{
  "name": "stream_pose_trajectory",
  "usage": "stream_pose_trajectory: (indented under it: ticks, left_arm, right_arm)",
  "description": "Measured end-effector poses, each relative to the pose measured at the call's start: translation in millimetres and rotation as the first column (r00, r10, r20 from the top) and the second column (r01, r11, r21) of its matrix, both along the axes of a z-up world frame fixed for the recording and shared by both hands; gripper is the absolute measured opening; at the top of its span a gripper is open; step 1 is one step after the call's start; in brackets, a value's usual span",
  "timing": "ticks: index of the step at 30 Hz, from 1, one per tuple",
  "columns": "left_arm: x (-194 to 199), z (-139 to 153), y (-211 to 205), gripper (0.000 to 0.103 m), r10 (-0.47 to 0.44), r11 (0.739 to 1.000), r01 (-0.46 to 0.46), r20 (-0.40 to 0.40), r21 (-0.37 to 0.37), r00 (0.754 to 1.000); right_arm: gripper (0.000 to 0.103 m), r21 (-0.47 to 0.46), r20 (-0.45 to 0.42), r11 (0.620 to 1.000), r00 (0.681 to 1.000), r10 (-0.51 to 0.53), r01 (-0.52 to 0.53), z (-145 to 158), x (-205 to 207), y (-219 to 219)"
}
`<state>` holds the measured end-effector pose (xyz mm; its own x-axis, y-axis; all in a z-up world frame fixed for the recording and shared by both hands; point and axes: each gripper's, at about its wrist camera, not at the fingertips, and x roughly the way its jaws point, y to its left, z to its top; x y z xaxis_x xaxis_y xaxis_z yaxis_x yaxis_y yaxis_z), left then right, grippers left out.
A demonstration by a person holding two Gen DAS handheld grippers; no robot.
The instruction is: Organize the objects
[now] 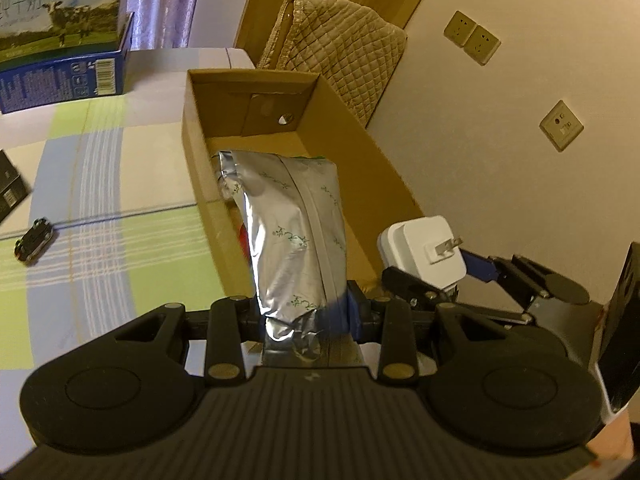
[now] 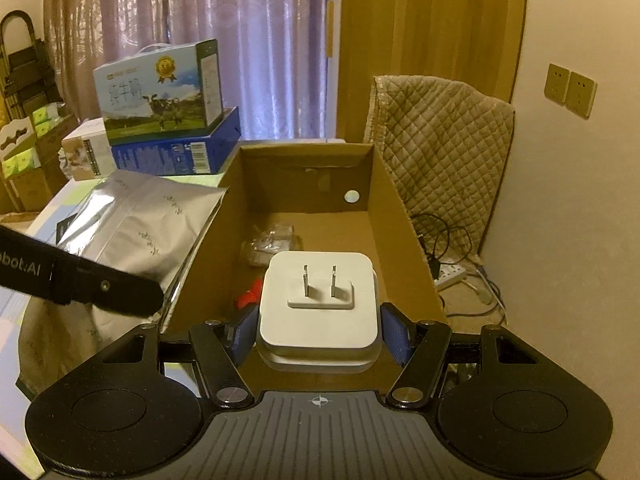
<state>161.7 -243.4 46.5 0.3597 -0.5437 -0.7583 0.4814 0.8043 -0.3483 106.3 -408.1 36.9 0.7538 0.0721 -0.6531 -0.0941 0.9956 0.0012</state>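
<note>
My left gripper is shut on the bottom edge of a silver foil pouch, which hangs over the near end of the open cardboard box. The same silver pouch shows in the right wrist view at the box's left wall. My right gripper is shut on a white plug adapter, prongs facing up, held above the near end of the cardboard box. That adapter also appears at the right of the left wrist view. Inside the box lie a clear wrapped item and something red.
Milk cartons are stacked on a blue box at the table's back left. A small toy car and a black box lie on the checked tablecloth. A quilted chair and a power strip stand right of the box.
</note>
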Motion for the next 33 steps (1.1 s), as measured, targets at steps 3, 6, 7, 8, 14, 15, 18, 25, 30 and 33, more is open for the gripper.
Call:
stream_pose_trajectory:
  ticks: [3, 6, 7, 8, 14, 15, 18, 25, 30, 33]
  left_arm:
    - [11, 3, -8, 0.03, 0.009, 1.0, -0.009, -0.004, -0.008, 1.0]
    - [22, 7, -16, 0.03, 0.019, 1.0, -0.02, -0.011, -0.016, 1.0]
    - [26, 8, -19, 0.03, 0.023, 1.0, -0.023, -0.014, -0.02, 1.0]
    - [30, 9, -22, 0.03, 0.028, 0.999, -0.028, -0.016, -0.022, 0.999]
    - [46, 14, -40, 0.03, 0.047, 0.999, -0.048, -0.013, -0.016, 0.999]
    - [48, 14, -43, 0.03, 0.046, 0.999, -0.047, -0.012, -0.016, 0.999]
    - [53, 13, -49, 0.03, 0.053, 0.998, -0.054, -0.014, -0.018, 0.998]
    - [60, 10, -57, 0.03, 0.067, 0.998, -0.067, -0.015, -0.013, 0.998]
    - [63, 8, -61, 0.03, 0.073, 0.997, -0.073, -0.017, -0.014, 0.997]
    - [67, 6, -61, 0.03, 0.08, 0.997, -0.08, -0.019, -0.014, 0.997]
  right_arm:
    - [0.062, 0.016, -0.003, 1.0, 1.0, -0.008, 0.008, 1, 8, -8]
    - [0.062, 0.027, -0.005, 0.999, 1.0, -0.017, 0.018, 3, 18, -15]
    - [0.062, 0.026, -0.004, 0.999, 1.0, -0.02, 0.02, 4, 21, -17]
    - [0.062, 0.028, -0.003, 0.999, 1.0, -0.022, 0.022, 5, 24, -19]
    - [0.062, 0.053, -0.003, 0.998, 0.999, -0.036, 0.036, 10, 42, -30]
    - [0.062, 0.055, -0.003, 0.998, 0.999, -0.036, 0.036, 11, 44, -31]
    - [0.062, 0.057, -0.005, 0.998, 0.999, -0.037, 0.037, 12, 51, -34]
    - [0.062, 0.065, -0.016, 0.997, 0.999, -0.048, 0.049, 7, 59, -41]
    - [0.062, 0.065, -0.022, 0.996, 0.998, -0.052, 0.054, 6, 63, -44]
    - [0.062, 0.066, -0.024, 0.996, 0.998, -0.059, 0.061, 4, 65, -46]
